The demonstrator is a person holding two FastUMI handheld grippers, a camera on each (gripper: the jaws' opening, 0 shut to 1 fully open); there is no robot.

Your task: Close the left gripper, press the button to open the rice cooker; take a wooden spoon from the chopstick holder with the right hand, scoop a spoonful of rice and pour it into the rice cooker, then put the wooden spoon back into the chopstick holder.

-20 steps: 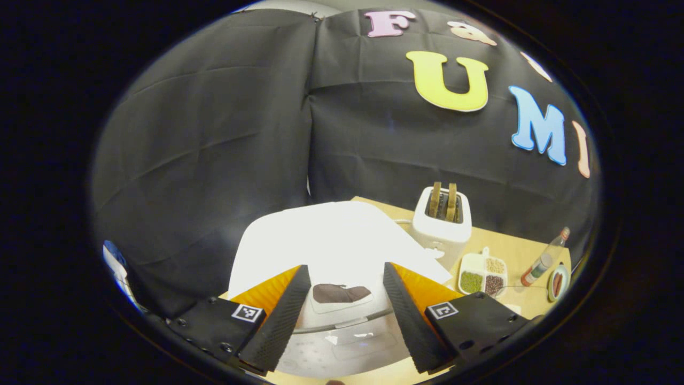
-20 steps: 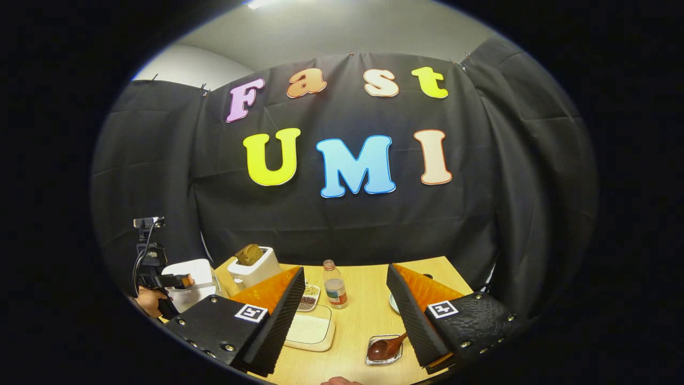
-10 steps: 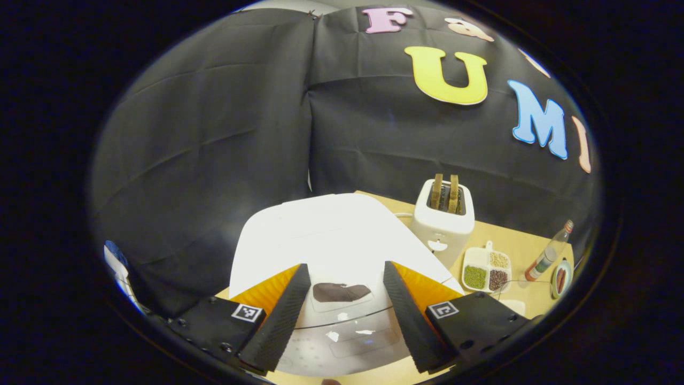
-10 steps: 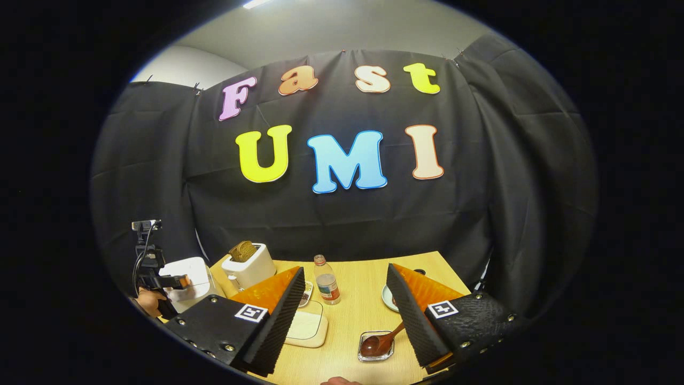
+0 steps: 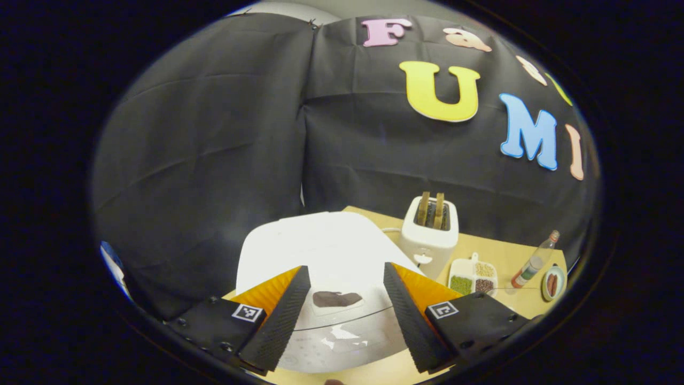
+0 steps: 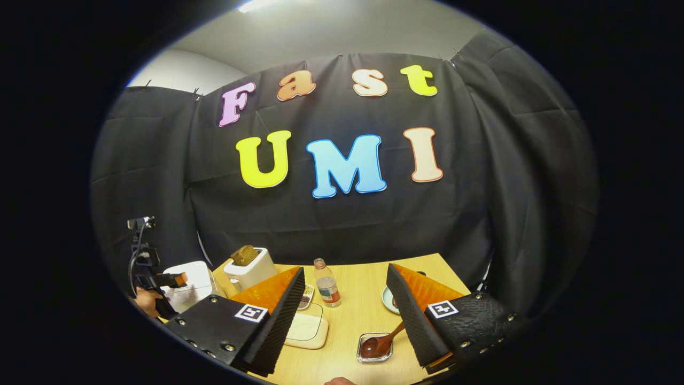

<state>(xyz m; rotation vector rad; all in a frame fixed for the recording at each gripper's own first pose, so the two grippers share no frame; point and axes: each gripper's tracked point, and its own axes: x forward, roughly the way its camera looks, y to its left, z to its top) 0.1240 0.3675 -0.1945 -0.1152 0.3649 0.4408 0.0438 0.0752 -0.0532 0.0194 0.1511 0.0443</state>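
The white rice cooker (image 5: 326, 251) stands with its lid down, its dark front button (image 5: 336, 298) just beyond my left gripper (image 5: 342, 321), which hovers open with the button showing in the gap between its fingers. In the right gripper view the cooker (image 6: 189, 278) stands far left, with a hand holding the left gripper (image 6: 163, 280) at it. My right gripper (image 6: 342, 321) is open above the table, holding nothing. The wooden spoon (image 6: 379, 342) lies with its bowl in a small clear chopstick holder (image 6: 374, 354), close to the right finger. A shallow tray of white rice (image 6: 304, 329) sits by the left finger.
A white toaster (image 5: 430, 240) with bread stands right of the cooker. Beyond it lie a divided dish of beans (image 5: 473, 275), a small bottle (image 5: 531, 262) and a small plate (image 5: 553, 282). Black cloth walls close the back and both sides of the wooden table (image 6: 363, 315).
The left gripper's view has drifted slightly, so the cooker and toaster sit a little lower and further left. The right gripper's view shifted a little. Both grippers stayed open.
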